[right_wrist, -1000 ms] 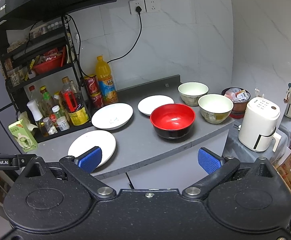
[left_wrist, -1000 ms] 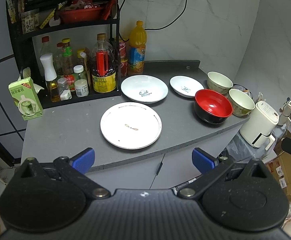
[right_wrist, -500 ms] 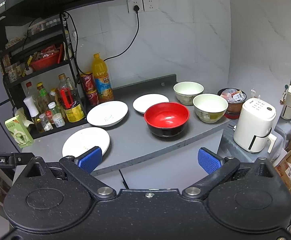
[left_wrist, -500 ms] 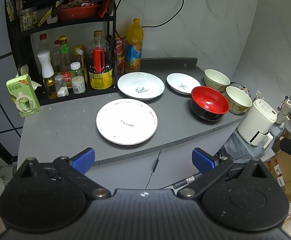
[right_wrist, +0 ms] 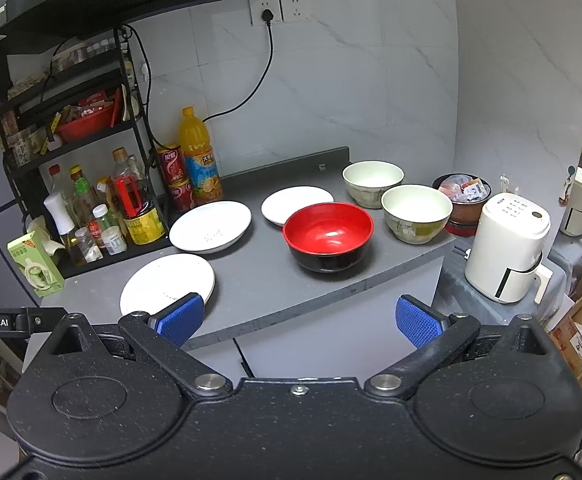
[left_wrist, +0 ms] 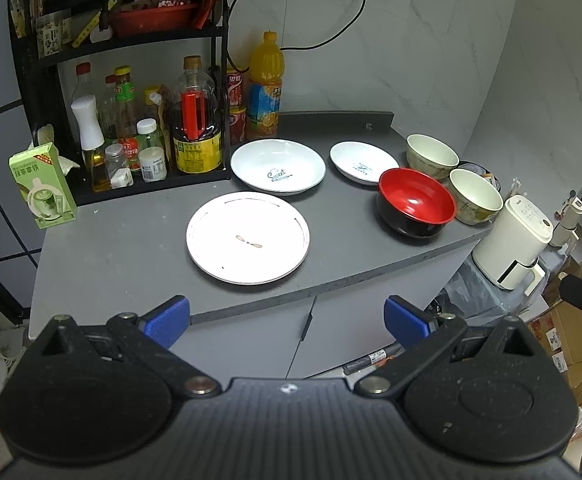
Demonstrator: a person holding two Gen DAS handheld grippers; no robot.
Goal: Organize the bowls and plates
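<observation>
— Plates and bowls: we saw a flat white round plate [left_wrist: 247,237] nearest the grey countertop [left_wrist: 131,248] edge, with a deep white plate marked "Sweet" [left_wrist: 277,166] and a small white plate [left_wrist: 363,162] behind it.

— We saw a red-and-black bowl [right_wrist: 328,237] beside two cream bowls [right_wrist: 416,213]. Our left gripper [left_wrist: 287,318] and right gripper [right_wrist: 298,319] hung short of the counter, jaws spread, holding nothing.
</observation>
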